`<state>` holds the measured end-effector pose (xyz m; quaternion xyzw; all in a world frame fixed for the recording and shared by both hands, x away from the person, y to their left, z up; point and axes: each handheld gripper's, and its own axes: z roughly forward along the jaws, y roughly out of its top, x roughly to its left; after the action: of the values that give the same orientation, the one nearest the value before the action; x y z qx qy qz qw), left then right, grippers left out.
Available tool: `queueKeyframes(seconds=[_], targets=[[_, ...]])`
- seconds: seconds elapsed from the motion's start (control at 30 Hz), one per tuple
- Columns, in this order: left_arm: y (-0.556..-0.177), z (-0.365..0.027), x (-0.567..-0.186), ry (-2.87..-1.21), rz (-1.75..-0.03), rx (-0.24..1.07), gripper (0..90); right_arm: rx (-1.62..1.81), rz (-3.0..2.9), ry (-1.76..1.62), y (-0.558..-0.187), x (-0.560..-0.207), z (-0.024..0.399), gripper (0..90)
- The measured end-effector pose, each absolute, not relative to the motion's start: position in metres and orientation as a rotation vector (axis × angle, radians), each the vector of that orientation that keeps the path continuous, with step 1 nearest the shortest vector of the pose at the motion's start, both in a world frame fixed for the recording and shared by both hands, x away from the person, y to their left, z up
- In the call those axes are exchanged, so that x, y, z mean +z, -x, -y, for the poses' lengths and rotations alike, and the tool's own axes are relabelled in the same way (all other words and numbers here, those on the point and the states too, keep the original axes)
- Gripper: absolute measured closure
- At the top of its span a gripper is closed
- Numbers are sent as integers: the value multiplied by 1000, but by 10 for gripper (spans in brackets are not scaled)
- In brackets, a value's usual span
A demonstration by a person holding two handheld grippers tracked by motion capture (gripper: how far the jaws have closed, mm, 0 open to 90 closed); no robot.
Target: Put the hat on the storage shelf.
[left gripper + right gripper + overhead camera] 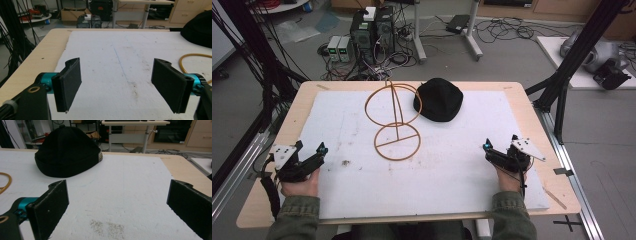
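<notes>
A black cap (439,99) lies at the far middle of the white mat (452,170), and the right gripper view has the cap (67,152) ahead to the left. A golden wire stand (394,121) of two rings and a post stands beside it; one ring of the wire stand (195,58) curves in at the right of the left gripper view. My left gripper (310,155) rests near the table's left front, jaws wide apart over bare mat (117,82). At the right front, my right gripper (500,146) also stands open, with nothing between its jaws (117,207).
The mat covers most of a wooden table (292,117). Black frame posts (579,47) rise at the right and cables hang at the left. Beyond the far edge, computers (372,30) and tangled cables sit on the floor.
</notes>
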<state>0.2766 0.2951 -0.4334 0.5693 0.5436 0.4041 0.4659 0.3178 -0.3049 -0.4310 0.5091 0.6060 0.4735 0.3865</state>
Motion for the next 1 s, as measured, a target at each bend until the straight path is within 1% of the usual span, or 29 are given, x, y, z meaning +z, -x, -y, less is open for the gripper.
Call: queueKeyframes(seconds=[0.47,0.7,0.83,1.0], targets=[[-278,-294,-434,-1401,-1333,980,242,1228,-1568,-1259,-324,-427,295,30],[-278,-293,-435,-1411,-1332,974,242,1239,-1602,-1246,-335,-422,289,30],[-279,-292,-435,-1413,-1328,968,242,1257,-1638,-1243,-342,-418,289,45],[-280,-290,-434,-1416,-1327,963,242,1291,-1694,-1261,-358,-412,289,45]])
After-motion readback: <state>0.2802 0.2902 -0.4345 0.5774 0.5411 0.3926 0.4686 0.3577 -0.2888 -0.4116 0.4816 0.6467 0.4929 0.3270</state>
